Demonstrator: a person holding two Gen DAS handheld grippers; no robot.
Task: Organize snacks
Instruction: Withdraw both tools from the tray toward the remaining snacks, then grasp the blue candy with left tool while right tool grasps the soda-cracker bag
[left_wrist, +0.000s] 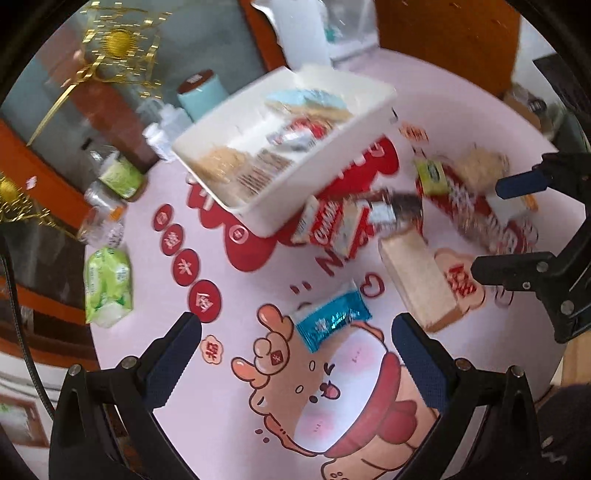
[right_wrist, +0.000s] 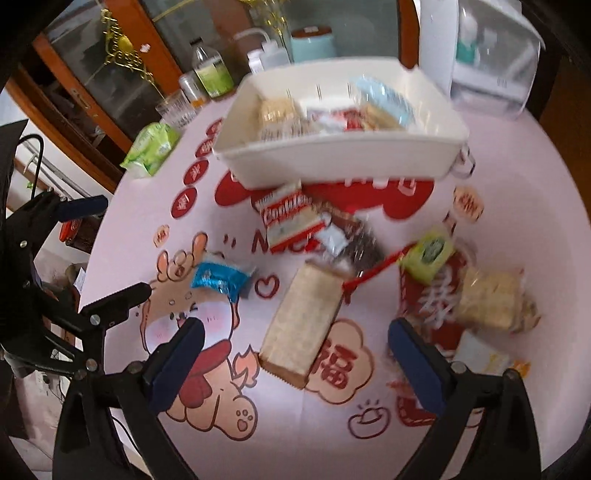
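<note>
Your left gripper (left_wrist: 295, 332) gaped empty above the blue snack packet (left_wrist: 330, 317); your right gripper (right_wrist: 295, 332) gaped empty over the beige wafer pack (right_wrist: 301, 325), lower centre.

1. the table (right_wrist: 498, 155) fills the frame, spread with a pale pink cover printed with a cartoon animal and red characters.
2. a white tub (right_wrist: 343, 162) of snacks sits on it at upper centre.
3. loose on the cover: a blue packet (right_wrist: 221, 278) at centre left, a tan bar (right_wrist: 303, 325) in the middle, a red-and-white pack (right_wrist: 291, 218) above it.
4. a green pack (right_wrist: 151, 149) lies near the upper left edge.
</note>
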